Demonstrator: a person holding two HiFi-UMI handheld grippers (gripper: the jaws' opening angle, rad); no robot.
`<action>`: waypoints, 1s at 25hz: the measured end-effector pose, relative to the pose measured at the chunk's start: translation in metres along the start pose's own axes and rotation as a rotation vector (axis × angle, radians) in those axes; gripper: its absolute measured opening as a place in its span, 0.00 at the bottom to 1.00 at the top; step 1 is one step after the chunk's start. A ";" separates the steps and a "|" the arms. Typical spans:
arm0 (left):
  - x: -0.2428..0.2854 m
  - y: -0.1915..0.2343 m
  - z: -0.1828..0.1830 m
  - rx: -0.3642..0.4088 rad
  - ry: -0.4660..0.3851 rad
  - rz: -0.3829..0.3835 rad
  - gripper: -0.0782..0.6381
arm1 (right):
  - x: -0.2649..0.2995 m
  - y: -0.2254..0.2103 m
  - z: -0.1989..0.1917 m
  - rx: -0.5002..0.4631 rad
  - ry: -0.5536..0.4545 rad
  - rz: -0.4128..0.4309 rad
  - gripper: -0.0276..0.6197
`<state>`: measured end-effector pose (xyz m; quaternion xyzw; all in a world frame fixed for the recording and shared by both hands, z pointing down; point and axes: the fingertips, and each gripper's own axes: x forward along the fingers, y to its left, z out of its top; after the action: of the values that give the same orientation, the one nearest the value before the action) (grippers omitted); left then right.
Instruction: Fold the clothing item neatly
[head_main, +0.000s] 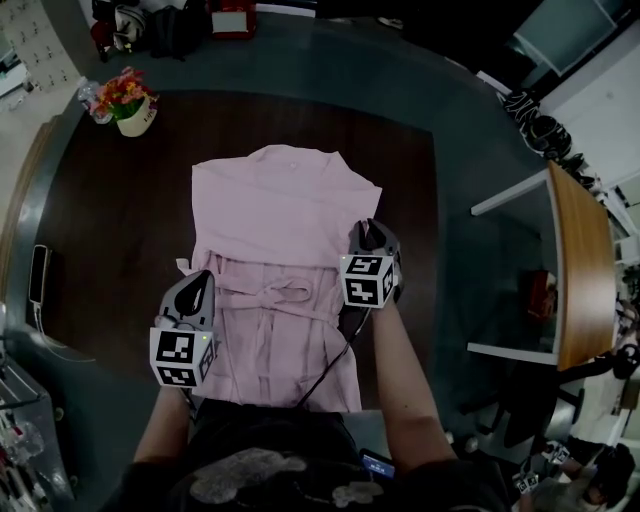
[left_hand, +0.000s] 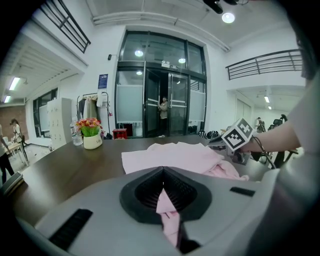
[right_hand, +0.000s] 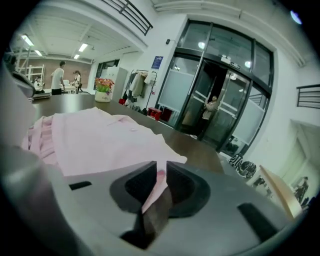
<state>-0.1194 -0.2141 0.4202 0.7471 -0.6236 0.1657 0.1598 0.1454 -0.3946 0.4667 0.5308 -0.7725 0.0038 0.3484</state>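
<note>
A pink garment (head_main: 275, 260) with a tie at the waist lies spread on the dark wooden table (head_main: 110, 220), collar end away from me. My left gripper (head_main: 203, 282) sits at its left edge near the waist, and in the left gripper view (left_hand: 163, 187) a fold of pink fabric (left_hand: 169, 212) is pinched between the jaws. My right gripper (head_main: 372, 230) is at the garment's right edge by the sleeve; in the right gripper view (right_hand: 159, 175) a strip of pink cloth (right_hand: 154, 192) is clamped between the jaws.
A pot of flowers (head_main: 125, 105) stands at the table's far left. A dark flat device (head_main: 40, 275) lies on the left rim. A wooden desk (head_main: 580, 270) stands off to the right, and a red box (head_main: 232, 18) lies beyond the table. A cable (head_main: 330, 365) trails over the garment's hem.
</note>
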 end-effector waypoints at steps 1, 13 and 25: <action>0.000 0.001 -0.001 0.000 0.001 0.006 0.12 | 0.004 -0.004 -0.006 0.002 0.007 -0.007 0.11; -0.023 -0.012 -0.021 -0.012 0.032 0.061 0.12 | -0.023 -0.006 0.000 0.263 -0.137 0.118 0.12; -0.074 -0.002 -0.054 -0.029 0.050 0.069 0.12 | -0.022 -0.033 -0.056 0.315 0.053 -0.116 0.18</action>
<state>-0.1328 -0.1253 0.4353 0.7184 -0.6472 0.1804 0.1804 0.2065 -0.3700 0.4850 0.6221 -0.7211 0.1188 0.2809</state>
